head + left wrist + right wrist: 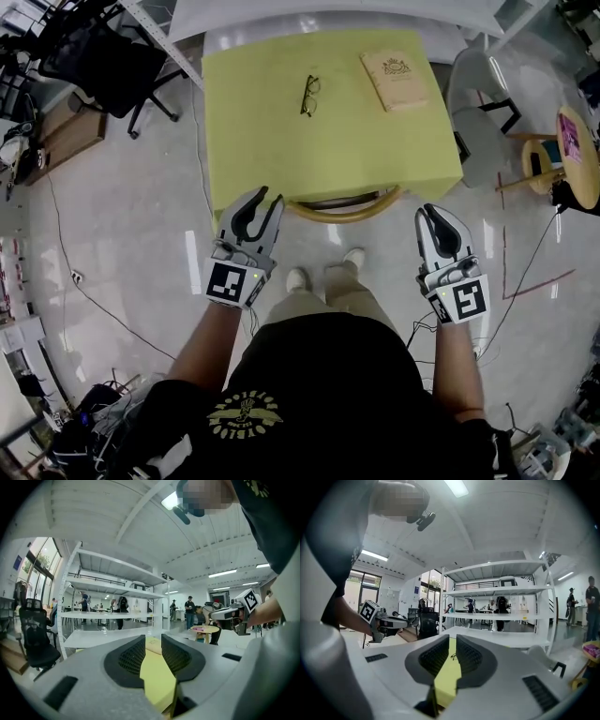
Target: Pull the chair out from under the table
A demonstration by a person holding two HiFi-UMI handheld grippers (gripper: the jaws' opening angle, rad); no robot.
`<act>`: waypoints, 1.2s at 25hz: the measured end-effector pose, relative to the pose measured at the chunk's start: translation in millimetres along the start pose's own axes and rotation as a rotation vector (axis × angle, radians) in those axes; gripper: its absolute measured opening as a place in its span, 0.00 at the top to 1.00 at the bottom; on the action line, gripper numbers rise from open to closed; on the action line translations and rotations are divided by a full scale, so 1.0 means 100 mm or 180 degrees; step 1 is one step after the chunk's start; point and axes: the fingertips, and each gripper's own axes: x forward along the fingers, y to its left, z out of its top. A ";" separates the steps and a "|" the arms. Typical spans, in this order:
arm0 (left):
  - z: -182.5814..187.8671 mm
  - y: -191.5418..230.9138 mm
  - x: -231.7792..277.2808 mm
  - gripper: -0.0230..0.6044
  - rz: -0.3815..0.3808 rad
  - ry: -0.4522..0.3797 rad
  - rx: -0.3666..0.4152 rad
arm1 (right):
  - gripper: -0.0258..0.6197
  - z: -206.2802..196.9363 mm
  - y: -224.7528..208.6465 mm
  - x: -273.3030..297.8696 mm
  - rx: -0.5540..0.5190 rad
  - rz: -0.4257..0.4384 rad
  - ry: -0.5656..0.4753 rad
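The chair's curved wooden back [342,208] peeks out from under the near edge of the yellow table [328,150]; its seat and legs are hidden beneath. My left gripper [265,197] hovers just left of the chair back, near the table edge. Its jaws stand slightly apart with nothing between them, and the left gripper view shows only the yellow table [157,677] through the gap. My right gripper [429,210] is shut and empty, just right of the chair back. Neither gripper touches the chair.
Glasses [309,95] and a tan book [395,80] lie on the table. A black office chair [108,61] stands at the far left, a white chair [483,103] and a round wooden table [577,155] at the right. Cables run over the floor.
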 end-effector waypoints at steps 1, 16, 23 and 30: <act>-0.04 0.00 0.03 0.83 -0.0007 0.0033 0.0002 | 0.93 -0.04 -0.04 0.02 0.0007 0.0027 0.0024; -1.15 -0.24 0.45 0.74 -0.0702 0.0762 0.0403 | 0.80 -1.11 -0.25 0.44 -0.0172 0.0862 0.0748; -1.97 -0.55 0.53 0.68 -0.1352 0.1342 0.0643 | 0.76 -1.73 -0.11 0.64 -0.0354 0.1357 0.1213; -2.70 -0.79 0.61 0.66 -0.1867 0.1894 0.0854 | 0.71 -2.33 -0.01 0.74 -0.0421 0.1755 0.1584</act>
